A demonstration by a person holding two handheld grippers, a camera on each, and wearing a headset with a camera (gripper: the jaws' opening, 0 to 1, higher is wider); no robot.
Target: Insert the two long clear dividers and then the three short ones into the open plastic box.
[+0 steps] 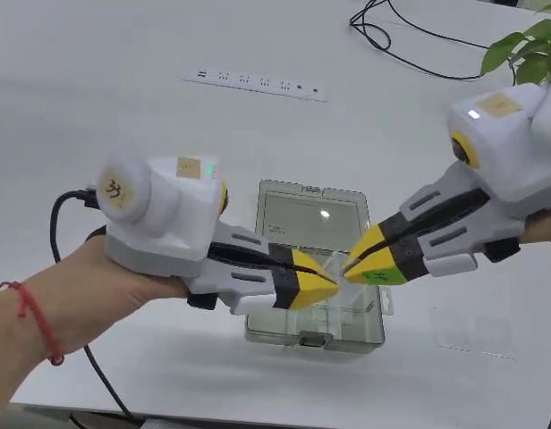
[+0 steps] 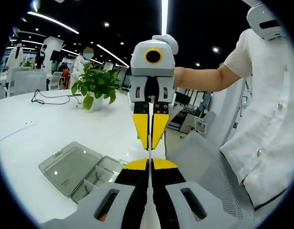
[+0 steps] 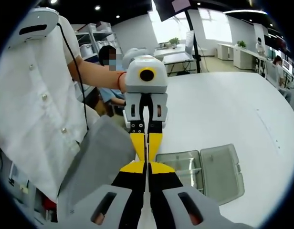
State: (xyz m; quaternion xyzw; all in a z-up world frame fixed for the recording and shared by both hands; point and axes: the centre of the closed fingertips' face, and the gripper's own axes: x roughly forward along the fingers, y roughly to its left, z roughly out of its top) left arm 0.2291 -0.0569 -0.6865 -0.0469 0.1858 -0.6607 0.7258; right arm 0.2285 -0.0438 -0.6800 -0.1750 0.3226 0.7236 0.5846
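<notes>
**Left gripper** (image 1: 326, 284): Jaws are drawn close together, pinching one end of a thin clear plastic divider (image 1: 340, 264). In the left gripper view the sheet shows edge-on as a pale line between the yellow tips.

**Right gripper** (image 1: 352, 268): Jaws are likewise nearly closed, on the opposite end of the same divider. Its tips face the left gripper's and are just beside them.

**Divider:** Carried between both grippers, in the air above the box. Long or short cannot be told.

**Open clear rectangular plastic box** (image 1: 316, 334): Rests on the white table (image 1: 123, 125), directly below the tips. Its flat hinged lid (image 1: 311, 210) is laid back behind it. Some partitions appear fitted inside; their number cannot be told.

**Step in hand:** Judged to be bringing a divider to its slot, partway through the task.

**Next move calls for:** Lowering the sheet upright and level, with both ends lined up on the wall grooves, then pressing evenly. A skewed sheet would likely jam or flex.

**Also present:** A white power strip (image 1: 256, 83), well apart from the box.
</notes>
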